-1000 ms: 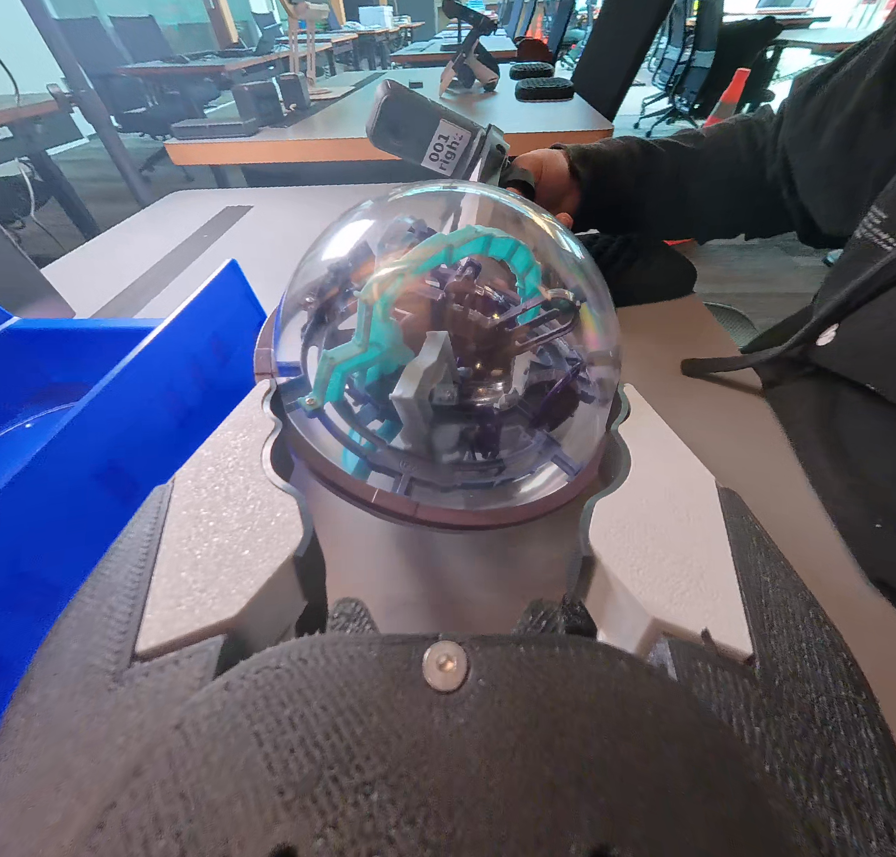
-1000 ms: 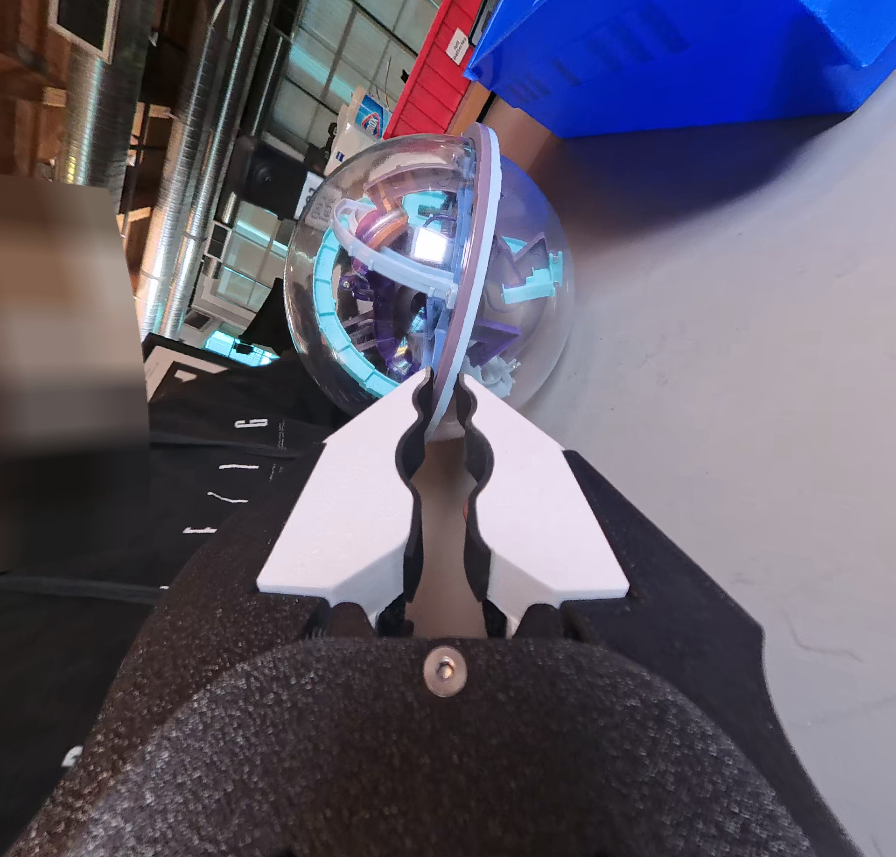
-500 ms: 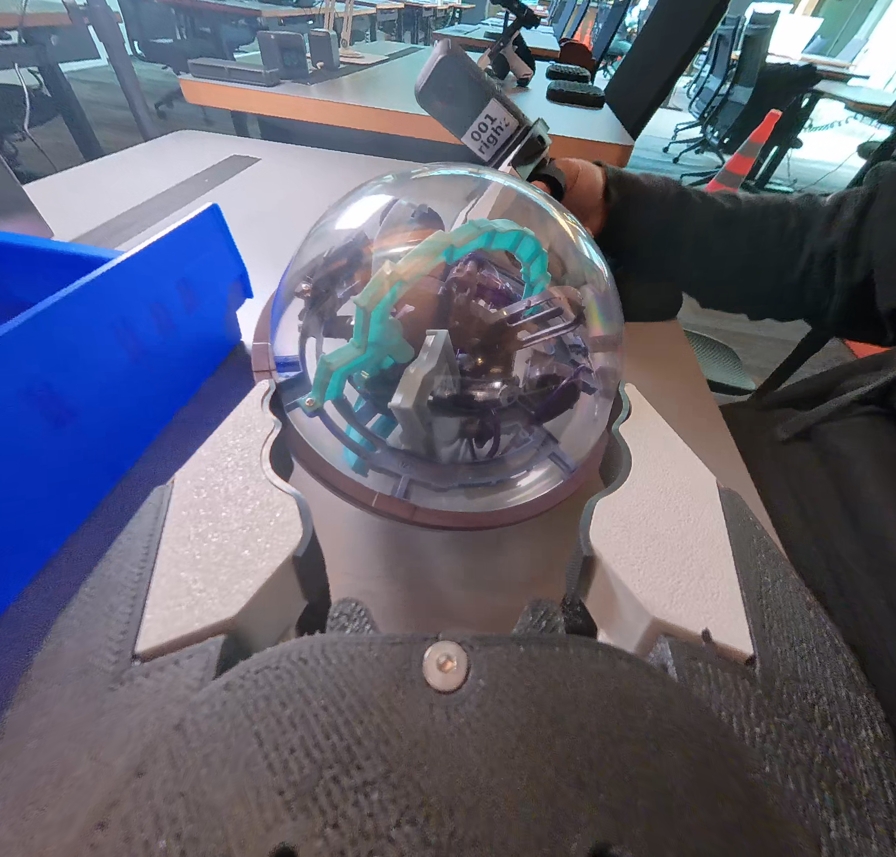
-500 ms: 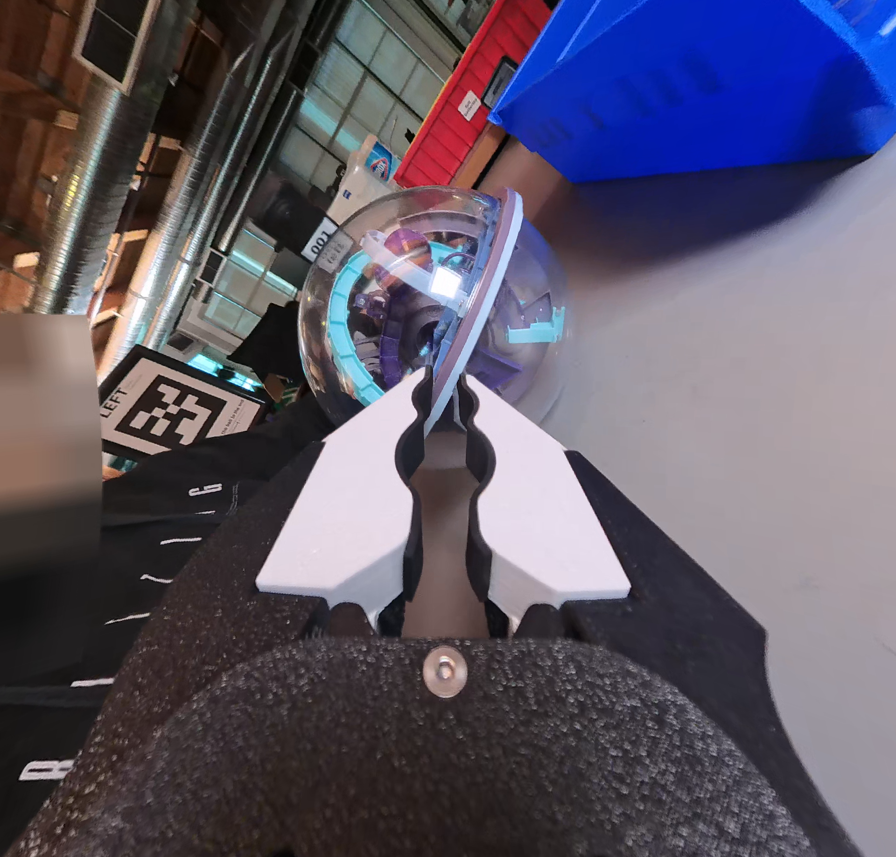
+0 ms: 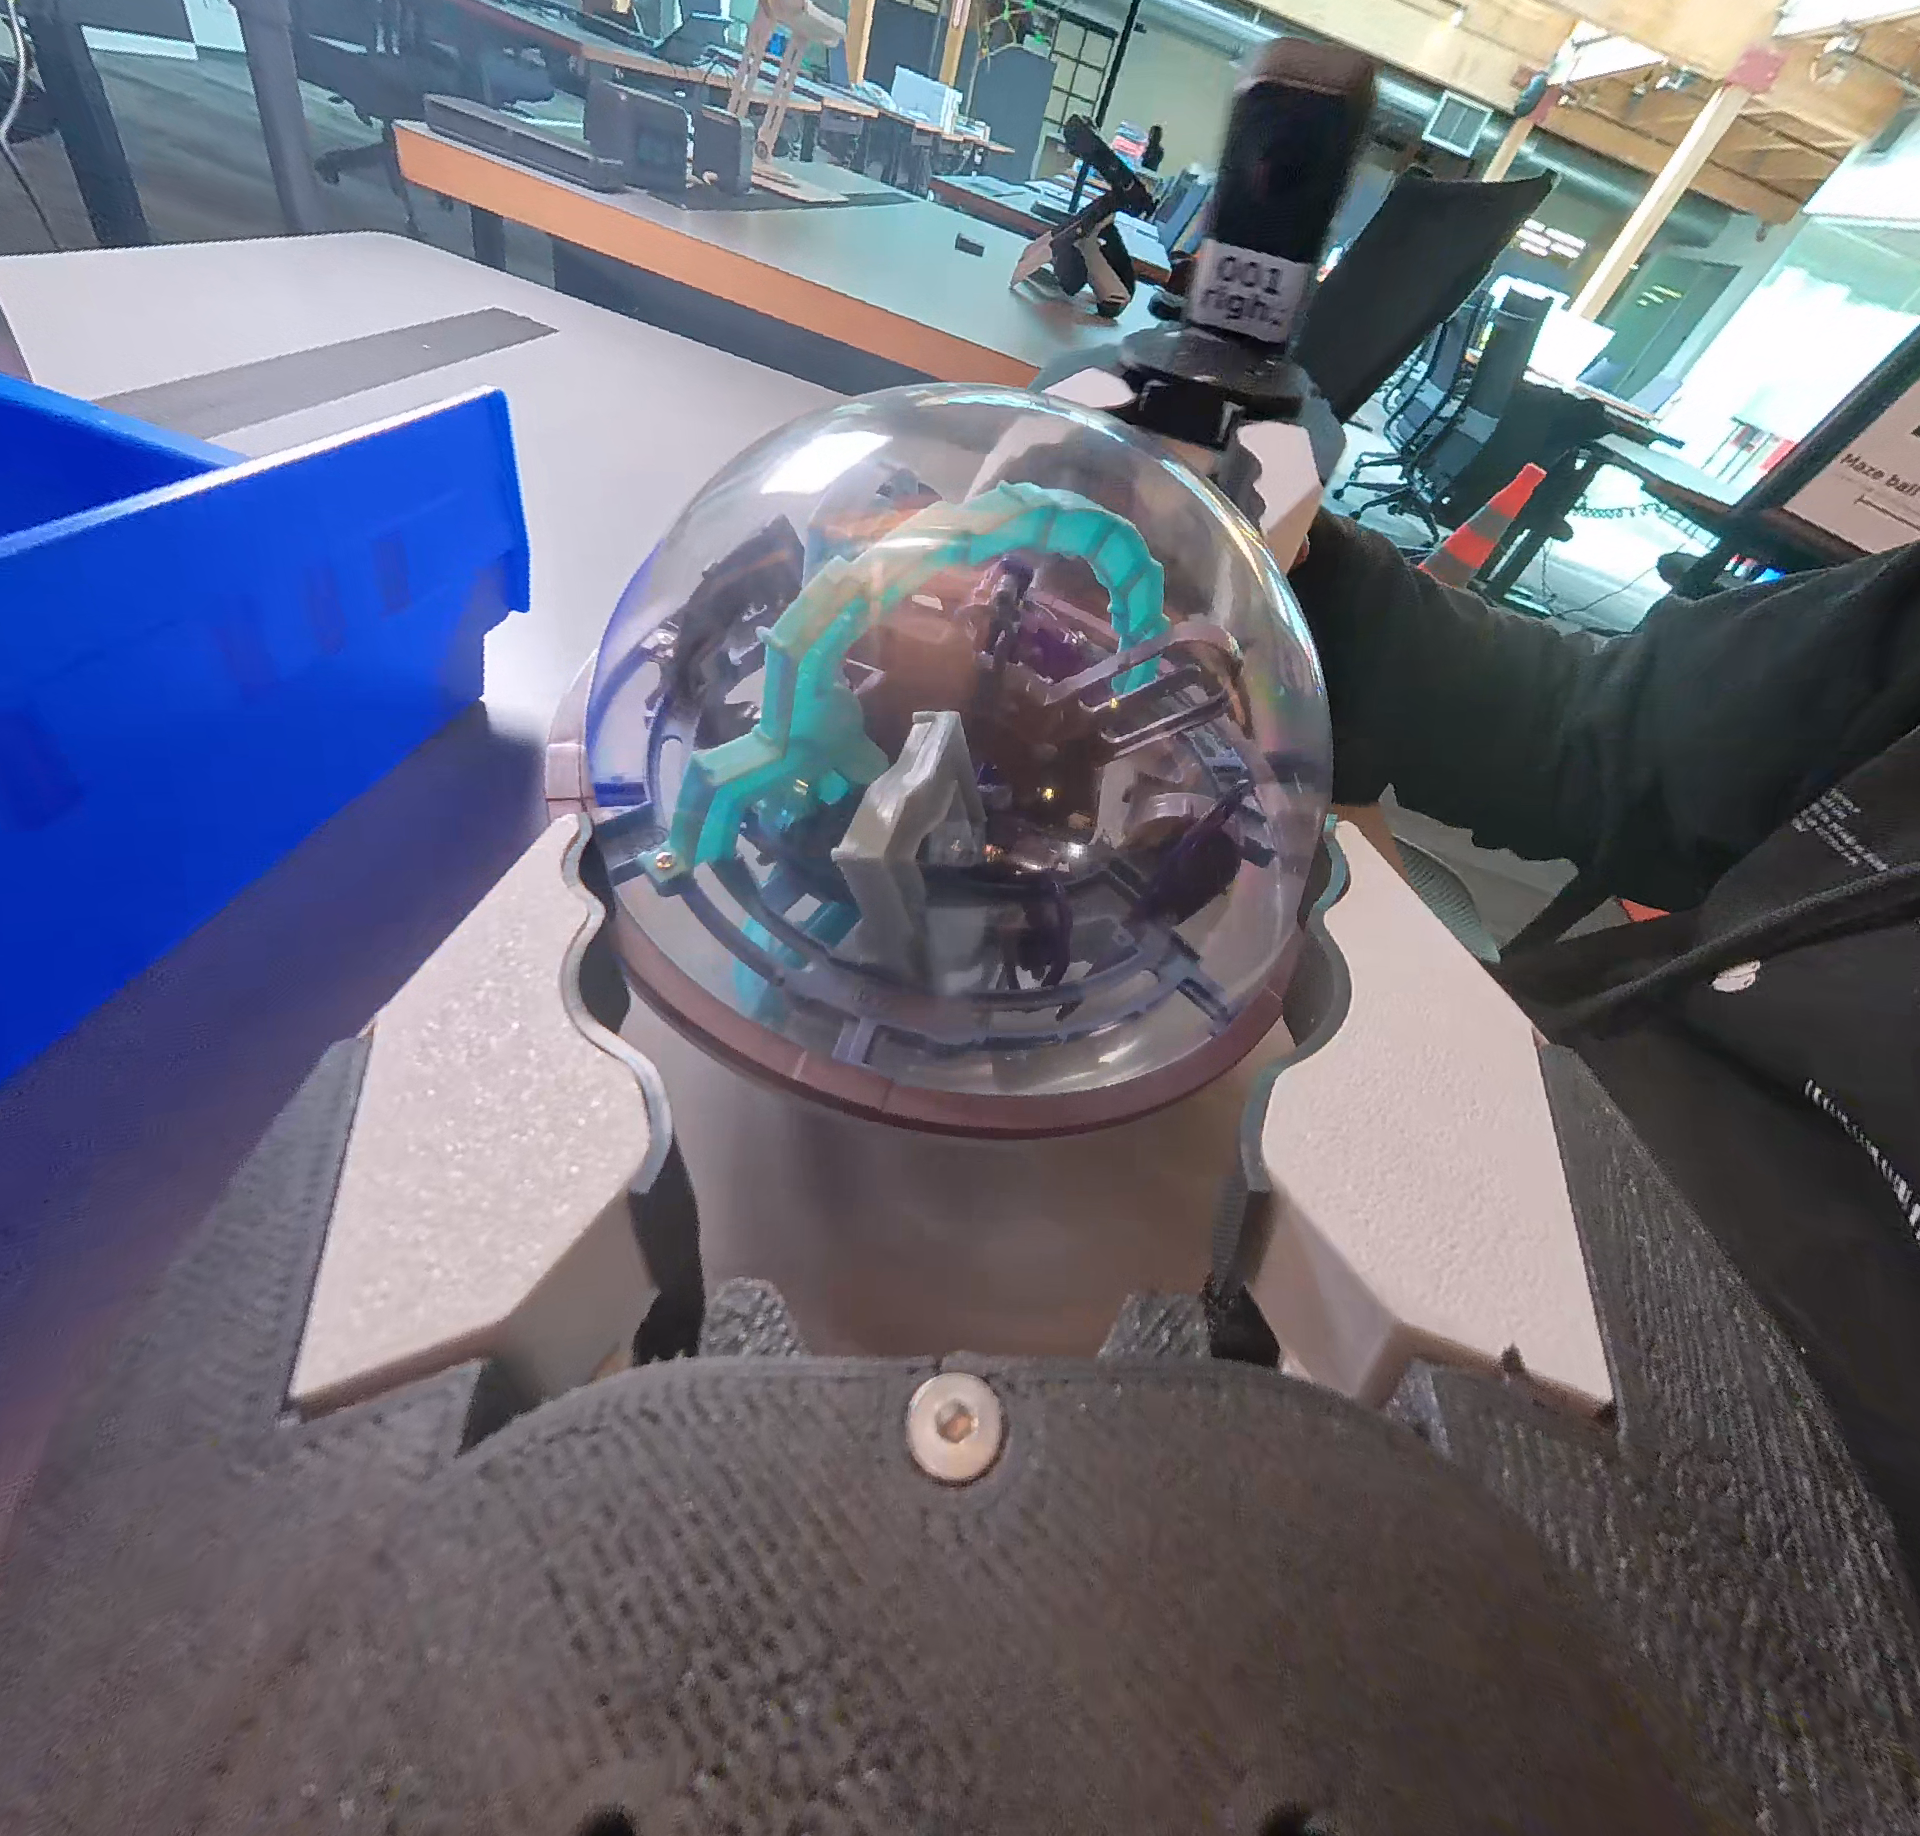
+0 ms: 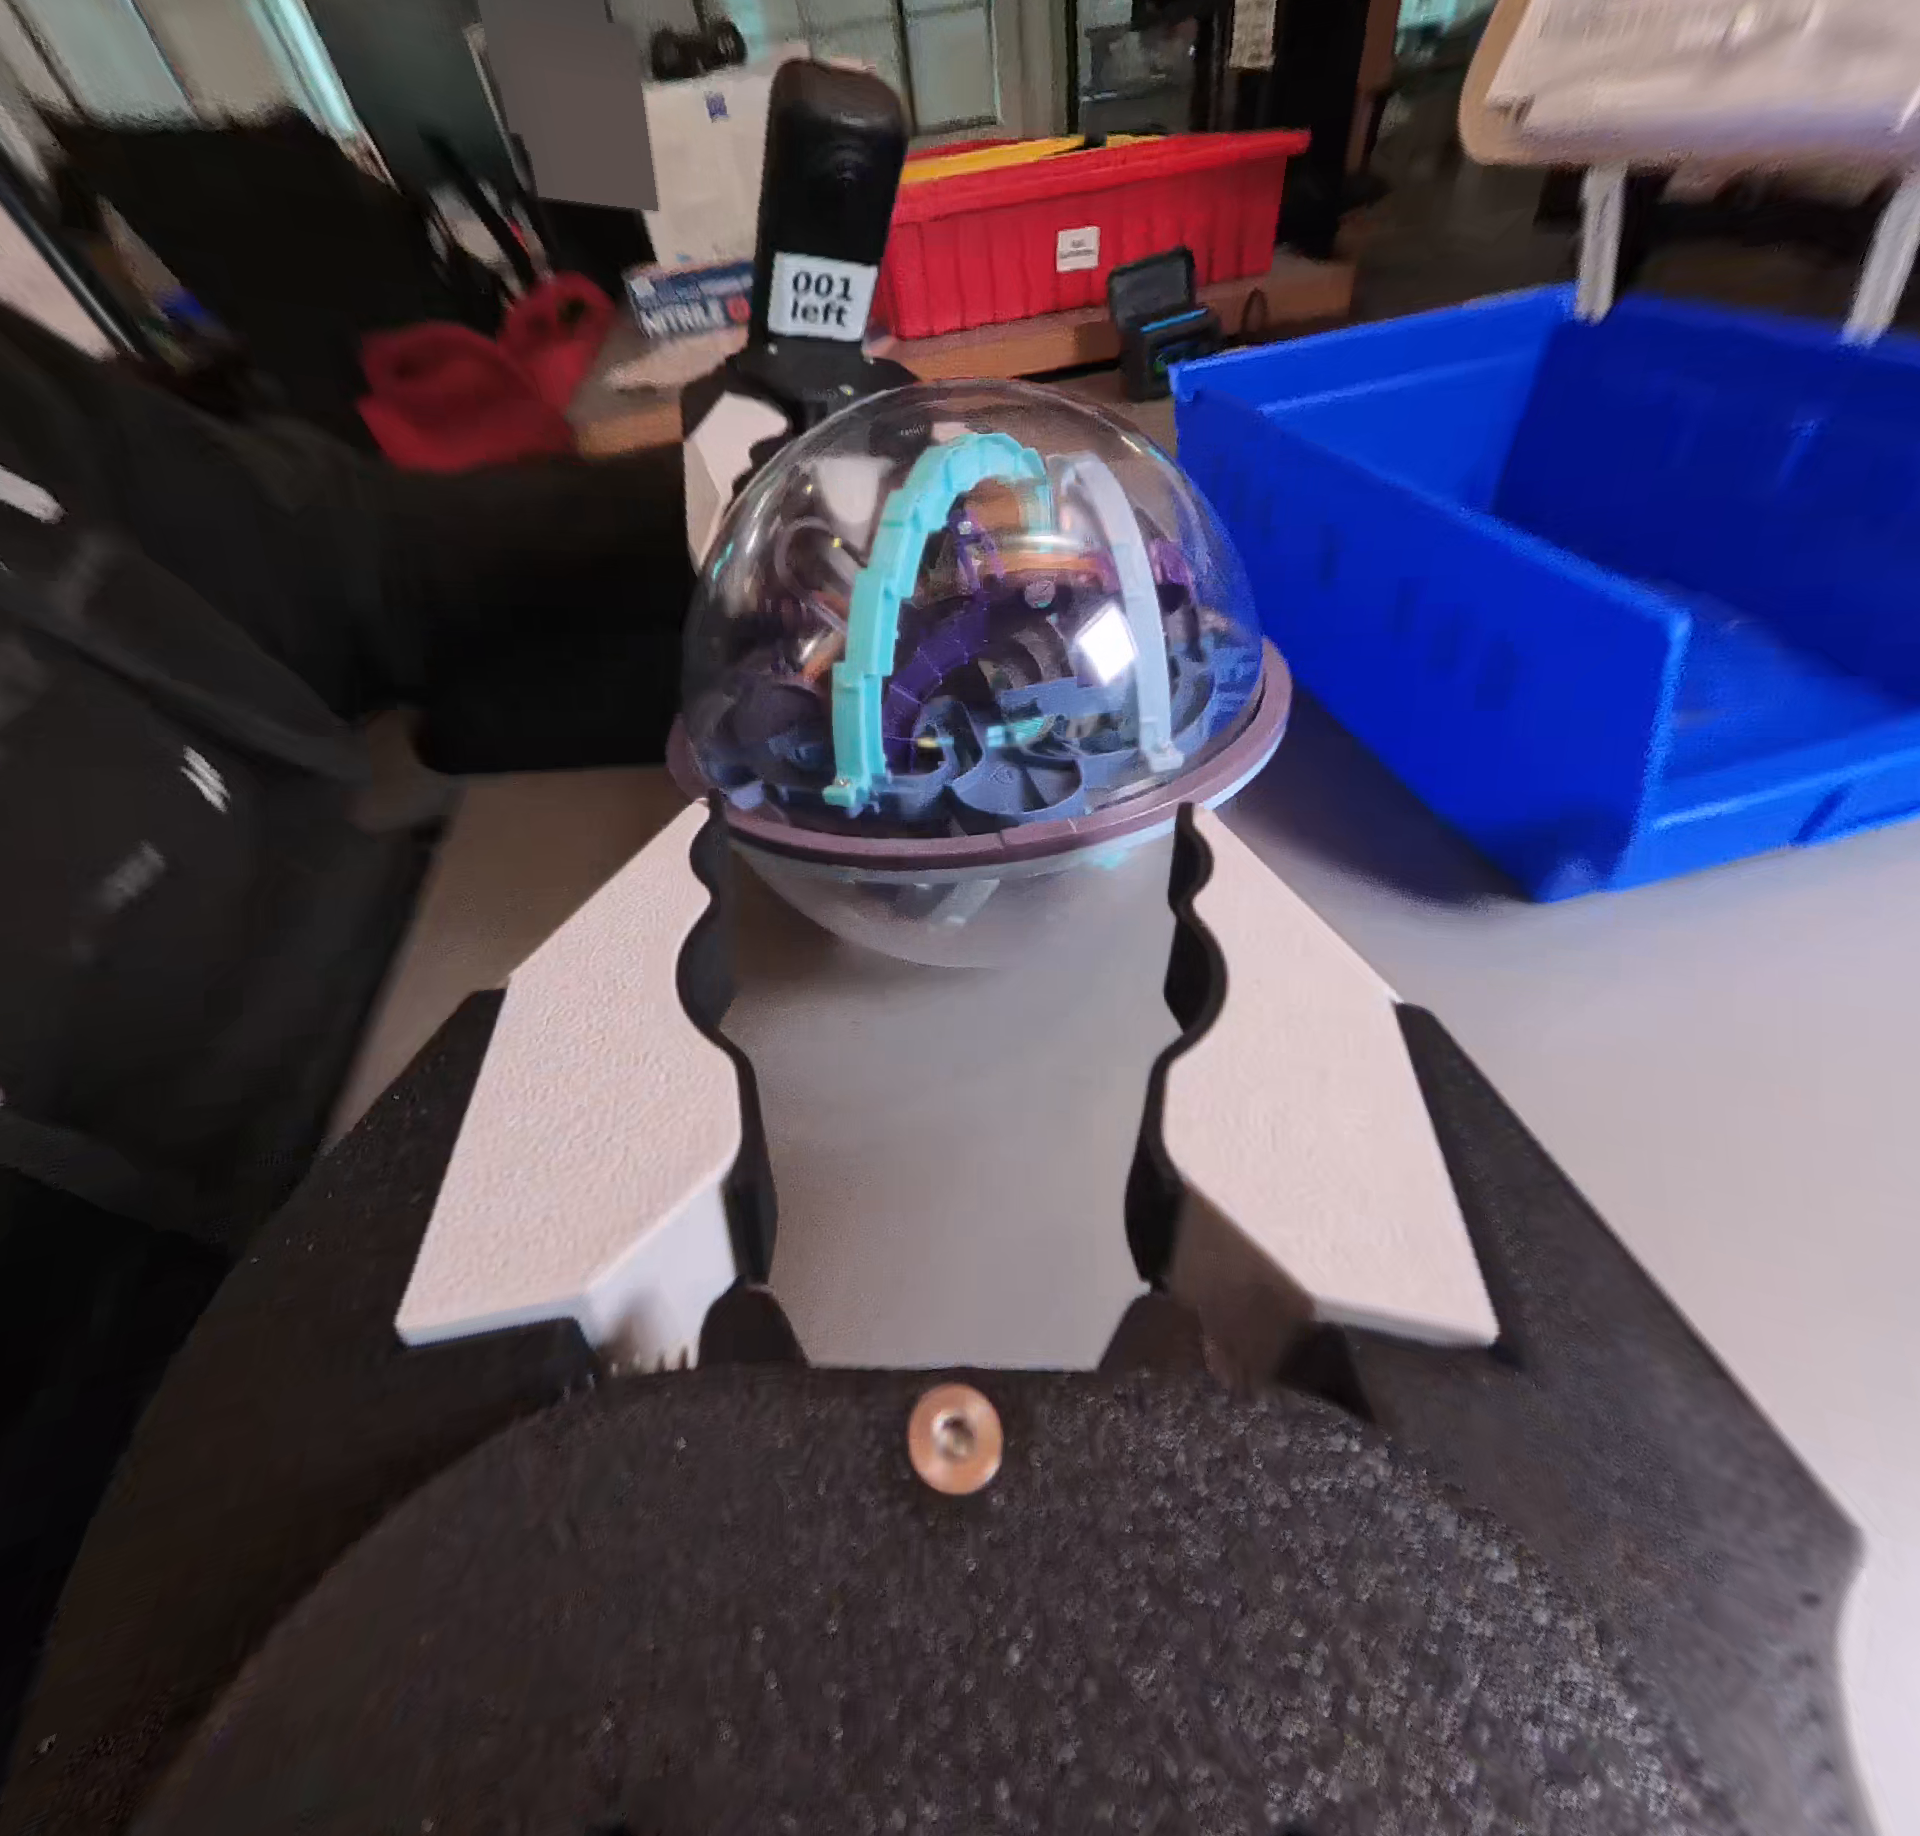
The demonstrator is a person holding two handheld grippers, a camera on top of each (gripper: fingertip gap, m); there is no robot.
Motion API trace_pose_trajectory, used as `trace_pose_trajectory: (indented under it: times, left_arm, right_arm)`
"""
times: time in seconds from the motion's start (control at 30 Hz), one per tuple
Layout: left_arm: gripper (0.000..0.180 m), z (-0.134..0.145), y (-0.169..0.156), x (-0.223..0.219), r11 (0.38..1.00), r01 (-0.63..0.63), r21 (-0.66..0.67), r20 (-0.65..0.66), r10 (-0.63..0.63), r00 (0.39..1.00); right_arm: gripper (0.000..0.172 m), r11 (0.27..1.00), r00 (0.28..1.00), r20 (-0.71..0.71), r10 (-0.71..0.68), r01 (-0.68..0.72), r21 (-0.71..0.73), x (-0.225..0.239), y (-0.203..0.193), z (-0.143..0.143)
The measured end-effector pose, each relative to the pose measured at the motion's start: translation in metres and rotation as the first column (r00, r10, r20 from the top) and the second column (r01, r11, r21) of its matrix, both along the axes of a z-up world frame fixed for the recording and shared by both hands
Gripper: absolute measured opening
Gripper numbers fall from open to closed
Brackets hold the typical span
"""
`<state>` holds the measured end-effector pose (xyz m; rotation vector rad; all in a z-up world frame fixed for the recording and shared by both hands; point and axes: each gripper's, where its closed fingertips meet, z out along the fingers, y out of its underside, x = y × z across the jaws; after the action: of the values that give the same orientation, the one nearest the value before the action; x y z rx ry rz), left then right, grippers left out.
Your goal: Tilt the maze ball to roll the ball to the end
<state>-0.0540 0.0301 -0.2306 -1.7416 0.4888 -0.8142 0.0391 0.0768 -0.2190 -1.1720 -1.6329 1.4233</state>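
- Maze ball [image 5: 951, 747]: clear plastic sphere, dark purple band round its middle, standing on the grey table [image 6: 1558, 1111] with the band nearly level.
- Inside: teal stepped track arching over the top, pale grey arch beside it, purple and dark blue ramps lower down; small rolling ball not made out.
- Just beside a blue bin [image 6: 1558, 591], apart from its wall.
- Left gripper [image 5: 951, 856]: white fingers [image 5: 488, 1007] spread very wide, one on each side of the sphere at the level of the band, dark wavy pads hard against the shell on both sides; sphere clasped between them.
- Right gripper [image 6: 940, 830]: fingers [image 6: 592, 1059] parted wide, tips reaching the near side of the sphere just under the band; left tip at the band's edge, right tip close beside the lower shell; real pressing contact not clear, nothing gripped.
- Both grippers facing each other across the sphere, each one's black handle rising behind it in the other's view.
- Dark sleeve [image 5: 1558, 695] of a person behind the right gripper.
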Motion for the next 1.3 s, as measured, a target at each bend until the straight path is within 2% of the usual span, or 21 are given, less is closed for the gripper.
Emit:
trace_pose_trajectory:
  times: [0.07,0.17,0.3,0.43,0.6,0.8,1.0,1.1,1.23,1.3]
  left_arm:
    - [0.129,0.000,0.001,-0.001,1.000,-0.004,-0.004,0.011,0.004,1.000]
    - [0.129,0.000,0.003,-0.003,1.000,-0.013,-0.026,0.036,0.014,0.999]
    - [0.128,0.000,0.006,-0.006,0.997,-0.029,-0.066,0.074,0.034,0.997]
    - [0.128,-0.002,0.003,-0.009,0.993,-0.026,-0.111,0.115,0.039,0.993]
    - [0.128,-0.003,-0.001,-0.006,0.993,-0.002,-0.122,0.109,0.015,0.994]
    - [0.121,0.000,-0.011,-0.009,0.998,0.037,-0.059,0.108,-0.031,0.994]
    - [0.118,0.016,-0.008,-0.012,0.998,0.045,0.055,0.135,-0.052,0.989]
    - [0.112,0.013,-0.011,-0.005,0.993,0.117,0.015,0.150,-0.118,0.982]
    - [0.111,0.008,-0.016,-0.001,0.991,0.131,0.015,0.103,-0.131,0.986]
    - [0.109,0.008,-0.022,-0.001,0.989,0.148,0.022,0.078,-0.149,0.986]
  right_arm:
    - [0.077,0.971,0.998,-0.051,-0.044,0.055,0.232,0.001,-0.001,-0.002]
    - [0.063,0.827,0.991,-0.108,-0.082,0.128,0.547,-0.003,-0.005,-0.011]
    - [0.048,0.656,0.982,-0.168,-0.082,0.180,0.733,-0.010,-0.009,-0.015]
    - [0.016,0.640,0.974,-0.223,-0.033,0.192,0.744,-0.010,-0.020,-0.009]
    - [0.013,0.628,0.973,-0.231,-0.014,0.188,0.755,-0.006,-0.024,-0.007]
    - [0.010,0.611,0.981,-0.195,0.014,0.145,0.778,-0.001,-0.031,-0.015]
    - [0.007,0.638,0.978,-0.200,0.062,0.115,0.762,0.005,-0.040,-0.007]
    - [0.007,0.649,0.980,-0.188,0.067,0.100,0.754,0.006,-0.039,-0.006]
    - [0.007,0.690,0.978,-0.196,0.075,0.091,0.718,0.010,-0.040,-0.002]
    - [0.007,0.681,0.979,-0.187,0.082,0.082,0.727,0.011,-0.040,-0.003]
